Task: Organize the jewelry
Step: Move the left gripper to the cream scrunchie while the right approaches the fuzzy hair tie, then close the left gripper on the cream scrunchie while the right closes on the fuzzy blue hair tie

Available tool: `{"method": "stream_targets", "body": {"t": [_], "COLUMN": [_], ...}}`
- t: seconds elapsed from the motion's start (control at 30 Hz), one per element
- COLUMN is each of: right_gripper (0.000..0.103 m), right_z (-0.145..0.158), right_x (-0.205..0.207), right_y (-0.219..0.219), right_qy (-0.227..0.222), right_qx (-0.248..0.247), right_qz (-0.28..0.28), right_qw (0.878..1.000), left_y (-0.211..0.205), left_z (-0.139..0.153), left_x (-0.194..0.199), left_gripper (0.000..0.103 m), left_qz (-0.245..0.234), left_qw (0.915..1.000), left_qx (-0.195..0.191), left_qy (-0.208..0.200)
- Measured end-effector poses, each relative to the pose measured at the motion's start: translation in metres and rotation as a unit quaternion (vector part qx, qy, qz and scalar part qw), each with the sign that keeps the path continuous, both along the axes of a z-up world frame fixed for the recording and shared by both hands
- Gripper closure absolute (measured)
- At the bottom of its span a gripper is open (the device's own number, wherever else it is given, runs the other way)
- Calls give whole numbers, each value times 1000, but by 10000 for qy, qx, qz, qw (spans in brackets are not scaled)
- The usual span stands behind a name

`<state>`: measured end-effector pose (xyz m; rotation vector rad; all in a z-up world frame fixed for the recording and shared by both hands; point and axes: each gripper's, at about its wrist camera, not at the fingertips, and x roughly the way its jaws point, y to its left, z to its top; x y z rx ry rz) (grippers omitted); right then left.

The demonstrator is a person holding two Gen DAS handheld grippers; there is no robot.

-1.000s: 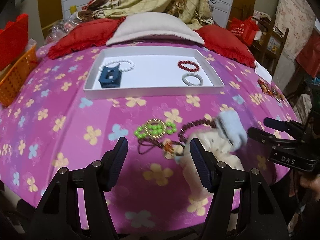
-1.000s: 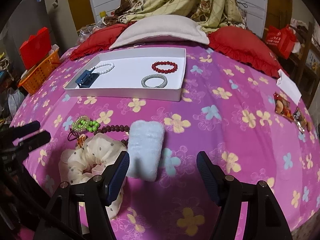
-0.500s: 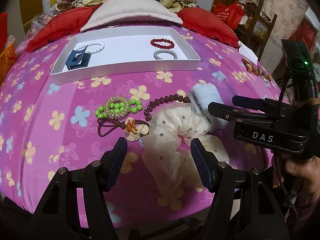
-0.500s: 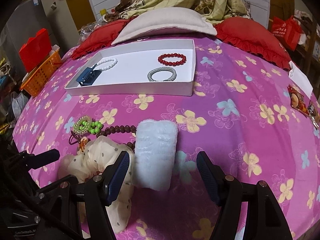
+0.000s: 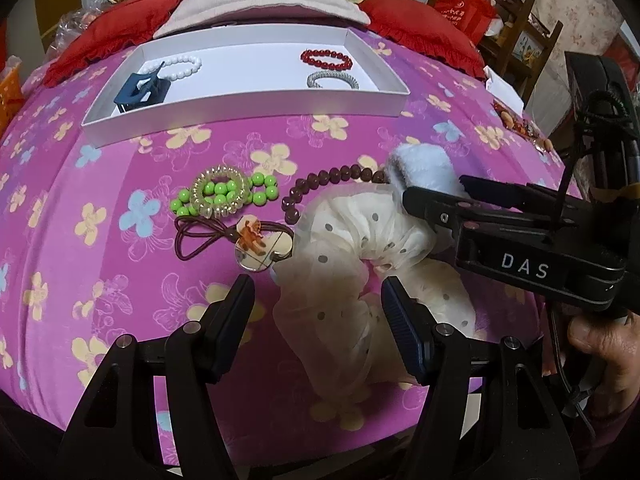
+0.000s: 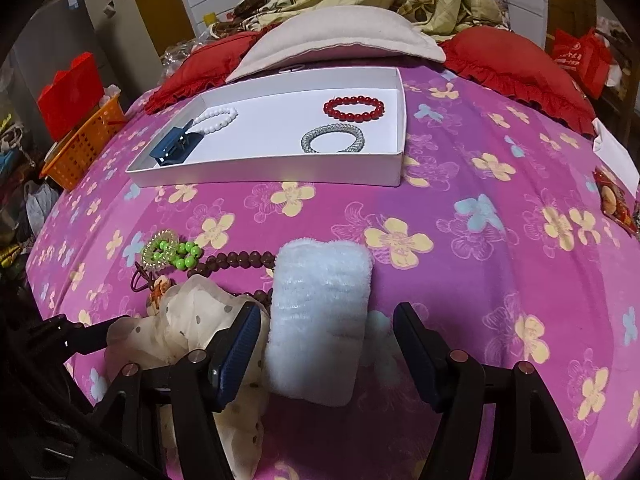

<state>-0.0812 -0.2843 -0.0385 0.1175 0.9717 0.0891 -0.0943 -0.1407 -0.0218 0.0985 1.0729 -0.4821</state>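
We hold both grippers open and empty: the left [image 5: 318,304] over the cream scrunchie [image 5: 360,256], the right [image 6: 328,334] astride the blue fluffy band [image 6: 320,312].

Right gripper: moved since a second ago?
Yes. The right gripper came down and forward: the fluffy pale-blue scrunchie on the bed now sits between its open jaws.
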Motion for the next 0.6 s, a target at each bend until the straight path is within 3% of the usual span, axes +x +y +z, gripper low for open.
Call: {"method": "stream_targets", "body": {"t": [0.03,0.07,0.1,0.17,0.2,0.23,0.27,0.37,0.6], "right_gripper": [41,55,61,64,65,69,73,74,74], "right_z": [-2,-4,-6,-7,-6,-5,-2,8,41], "right_x": [1,2,2,0,-2,-4,-7,-13,-20], "right_y": [0,-1,-1,-2,-2,-2,-2,-6,-13], "right_qy": [5,12,30,-36,-83,-141,-240,-401,-703], "right_qx": [-13,-19,53,117,97,98,103,86,95], "right_qz": [5,41,86,101,124,139,155,148,139], "right_qw": [10000,10000,9999,9999,9998,9998,9995,9990,9974], "left_y": [0,0,-1,-2,-3,-5,-5,-3,9], "left_z": [-1,-2,-3,-5,-6,-9,-10,-5,28], "left_x": [1,1,1,1,2,2,2,-1,-7], "left_gripper": [37,37,38,50,65,72,75,87,90], "left_qz": [5,6,3,-31,-60,-99,-116,-207,-264], "left_qw": [10000,10000,10000,9999,9999,9999,9998,9996,9980], "left_qx": [-8,-21,-46,-75,-47,-8,-33,-145,-556], "left_qy": [16,26,50,67,87,123,134,80,-113]}}
